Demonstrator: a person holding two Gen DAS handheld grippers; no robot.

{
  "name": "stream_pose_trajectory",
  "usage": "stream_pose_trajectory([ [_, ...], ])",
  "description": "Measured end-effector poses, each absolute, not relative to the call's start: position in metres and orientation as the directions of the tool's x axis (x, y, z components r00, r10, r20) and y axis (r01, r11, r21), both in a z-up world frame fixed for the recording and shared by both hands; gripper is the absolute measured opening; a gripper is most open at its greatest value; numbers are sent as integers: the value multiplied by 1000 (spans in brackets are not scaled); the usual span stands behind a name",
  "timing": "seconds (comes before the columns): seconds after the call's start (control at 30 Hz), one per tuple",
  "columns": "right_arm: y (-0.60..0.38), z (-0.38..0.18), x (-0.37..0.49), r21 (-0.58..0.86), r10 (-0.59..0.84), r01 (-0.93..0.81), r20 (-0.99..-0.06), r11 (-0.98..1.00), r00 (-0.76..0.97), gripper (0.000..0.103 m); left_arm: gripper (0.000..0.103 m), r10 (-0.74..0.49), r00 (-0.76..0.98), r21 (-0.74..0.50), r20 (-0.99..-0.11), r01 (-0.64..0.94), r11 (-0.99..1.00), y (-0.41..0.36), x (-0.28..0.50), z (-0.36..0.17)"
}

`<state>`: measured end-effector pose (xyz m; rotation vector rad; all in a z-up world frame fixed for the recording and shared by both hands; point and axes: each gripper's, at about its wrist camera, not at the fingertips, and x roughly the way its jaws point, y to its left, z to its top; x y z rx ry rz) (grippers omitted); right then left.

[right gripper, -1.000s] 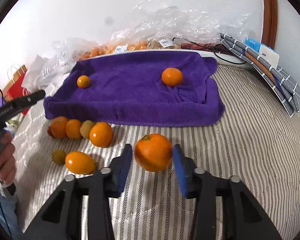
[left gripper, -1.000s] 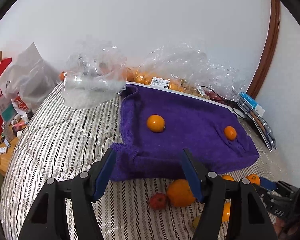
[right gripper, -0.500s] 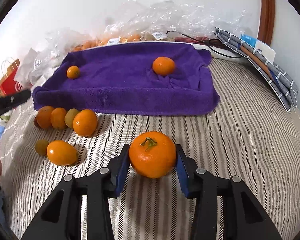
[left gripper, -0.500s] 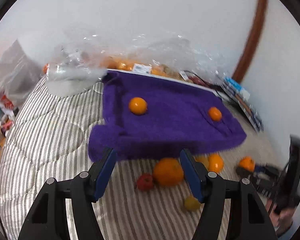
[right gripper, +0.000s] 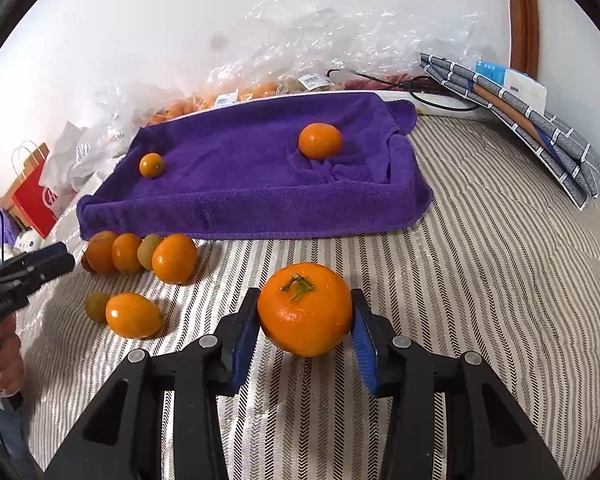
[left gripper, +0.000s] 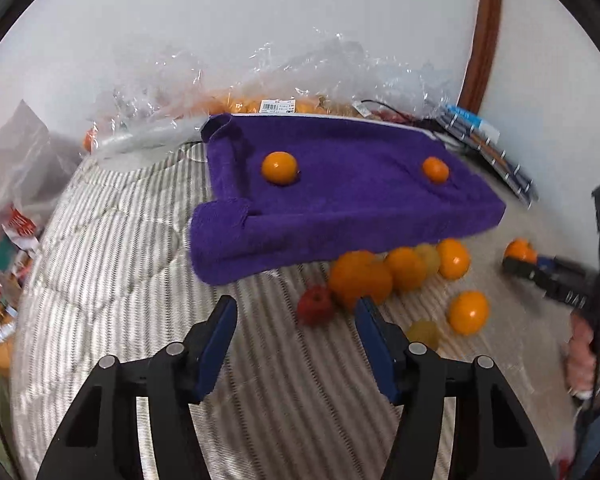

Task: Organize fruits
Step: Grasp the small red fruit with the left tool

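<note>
My right gripper (right gripper: 305,322) is shut on a big orange tangerine (right gripper: 305,314) with a green stem, held just above the striped bedcover. A purple towel-lined tray (right gripper: 252,204) lies beyond it with two small oranges (right gripper: 320,141) (right gripper: 151,165) inside. A cluster of oranges (right gripper: 140,252) and a red fruit (left gripper: 315,305) lie in front of the tray. My left gripper (left gripper: 294,320) hovers over the cover just short of the red fruit; its jaws are closing with nothing between them. The right gripper also shows in the left wrist view (left gripper: 540,270).
Clear plastic bags of oranges (left gripper: 260,104) lie behind the tray by the wall. A folded grey cloth and box (right gripper: 520,108) sit at the right. A red paper bag (right gripper: 36,200) stands off the bed's left edge. A person's hand (left gripper: 584,360) holds the right gripper.
The left gripper swung and dropped toward the loose fruit, its jaws narrowing. The right gripper closed onto the tangerine and lifted it slightly.
</note>
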<state>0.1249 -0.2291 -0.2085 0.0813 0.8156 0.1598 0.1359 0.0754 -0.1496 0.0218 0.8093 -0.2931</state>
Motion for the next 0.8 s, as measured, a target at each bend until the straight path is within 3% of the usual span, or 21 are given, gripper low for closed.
stream_pose_trajectory([
  [0.27,-234,-208,124,175,204,-111,-706,978,679,43,53,-145,638,-78,-756,131,988,88,144,-160],
  [0.67,-241,-207,122,232,248,-118,-686,966,684,43,51,-176,602,-25,-779,251,968,52,146,-163],
  [0.8,-244,-207,122,255,265,-119,-680,960,684,43,39,-184,599,-7,-779,285,959,44,150,-167],
])
